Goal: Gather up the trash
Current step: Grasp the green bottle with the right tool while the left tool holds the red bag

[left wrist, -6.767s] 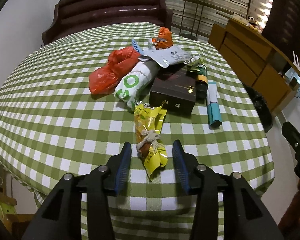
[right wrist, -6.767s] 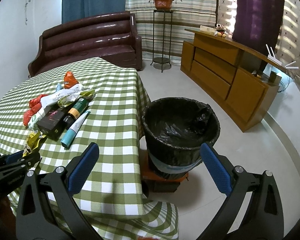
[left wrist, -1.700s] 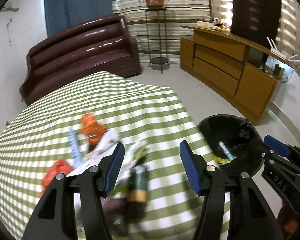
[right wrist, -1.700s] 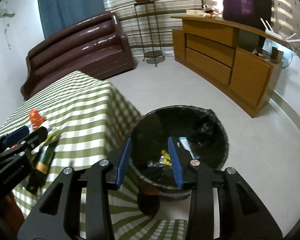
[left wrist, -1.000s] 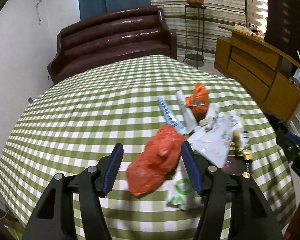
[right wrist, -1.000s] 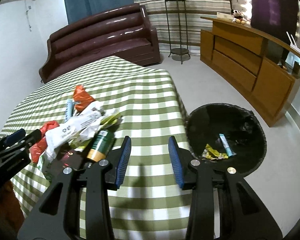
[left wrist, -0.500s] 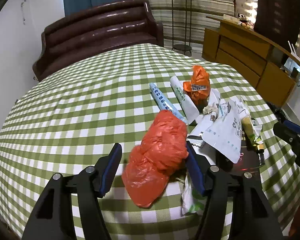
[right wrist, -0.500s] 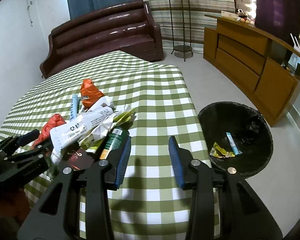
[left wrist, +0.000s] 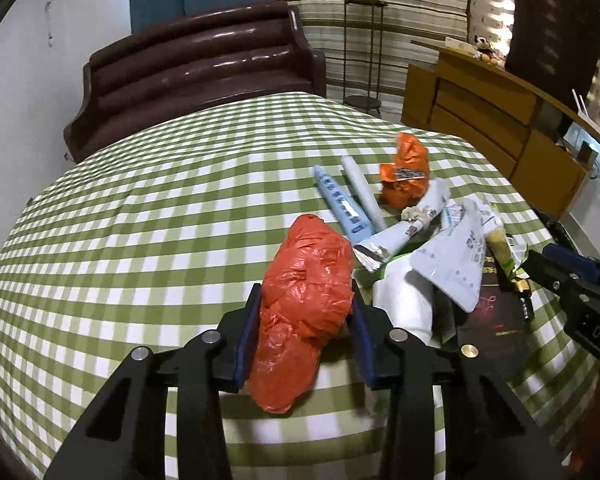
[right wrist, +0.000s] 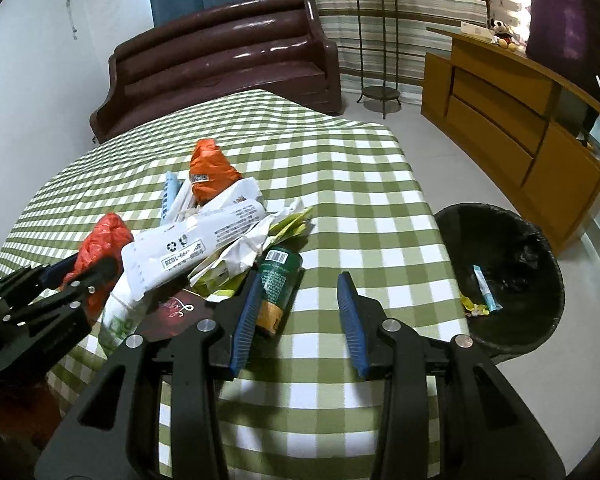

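Note:
A crumpled red plastic bag (left wrist: pixel 306 300) lies on the green checked tablecloth (left wrist: pixel 160 220), at the near left of a heap of trash. My left gripper (left wrist: pixel 305 288) straddles it, jaws closing, and both blue pads press its sides. The heap holds an orange bag (left wrist: pixel 406 178), two pale blue tubes (left wrist: pixel 340 208), a white mailer (left wrist: pixel 456 256), a dark box (left wrist: pixel 496 332) and a green bottle (right wrist: pixel 278 280). My right gripper (right wrist: pixel 299 278) hovers open over the cloth, with the bottle just beside its left finger and nothing between the pads.
A black-lined trash bin (right wrist: pixel 496 210) stands on the floor right of the table, holding a teal tube and a yellow wrapper. A brown sofa (left wrist: pixel 196 80) sits beyond the table, and a wooden sideboard (right wrist: pixel 512 120) runs along the right wall.
My left gripper has slid forward around the red bag and its jaws have narrowed onto it. My right gripper has drifted a little closer to the heap, jaws unchanged.

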Available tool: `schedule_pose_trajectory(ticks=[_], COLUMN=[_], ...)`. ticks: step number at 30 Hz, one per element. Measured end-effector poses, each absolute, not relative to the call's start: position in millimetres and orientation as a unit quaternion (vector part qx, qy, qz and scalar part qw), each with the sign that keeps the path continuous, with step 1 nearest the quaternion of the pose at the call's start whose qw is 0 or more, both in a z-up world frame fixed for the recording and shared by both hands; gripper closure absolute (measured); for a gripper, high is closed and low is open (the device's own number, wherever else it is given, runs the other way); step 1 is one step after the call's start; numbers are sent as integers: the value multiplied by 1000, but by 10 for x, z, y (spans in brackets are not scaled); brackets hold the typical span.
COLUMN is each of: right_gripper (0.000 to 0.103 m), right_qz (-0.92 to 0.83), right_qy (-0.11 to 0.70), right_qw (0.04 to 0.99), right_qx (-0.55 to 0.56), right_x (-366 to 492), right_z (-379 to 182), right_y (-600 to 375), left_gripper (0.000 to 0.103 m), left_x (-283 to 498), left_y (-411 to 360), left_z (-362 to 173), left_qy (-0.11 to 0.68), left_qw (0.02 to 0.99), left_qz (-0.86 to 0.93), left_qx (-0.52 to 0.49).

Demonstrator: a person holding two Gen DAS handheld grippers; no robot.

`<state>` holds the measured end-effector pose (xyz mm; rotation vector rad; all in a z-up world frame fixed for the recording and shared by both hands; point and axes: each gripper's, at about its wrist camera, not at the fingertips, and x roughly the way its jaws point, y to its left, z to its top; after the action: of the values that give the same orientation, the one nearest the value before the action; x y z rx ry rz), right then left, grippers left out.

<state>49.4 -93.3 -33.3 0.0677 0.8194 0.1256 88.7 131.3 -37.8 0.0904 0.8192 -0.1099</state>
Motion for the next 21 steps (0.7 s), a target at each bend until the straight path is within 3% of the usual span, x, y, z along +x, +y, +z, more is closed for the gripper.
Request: schedule_pose_trajectory(ticks=[10, 16, 21], right_gripper=[65, 76, 77], right_qz=[66, 58, 59], right_qy=[410, 414, 418], right_qw=[909, 908, 906], right_qx=[20, 18, 16], right_x=[542, 558, 586], right_z=[-383, -412, -443], right_y=[-763, -780, -765], left_gripper=[62, 62, 62], left_x=[881, 858, 859], left_y=[1577, 1676, 1712], left_z=[-362, -386, -391], left_qy=[402, 405, 404], left_qw=[915, 913, 914], left_qz=[-36, -36, -35], left_qx=[24, 16, 12])
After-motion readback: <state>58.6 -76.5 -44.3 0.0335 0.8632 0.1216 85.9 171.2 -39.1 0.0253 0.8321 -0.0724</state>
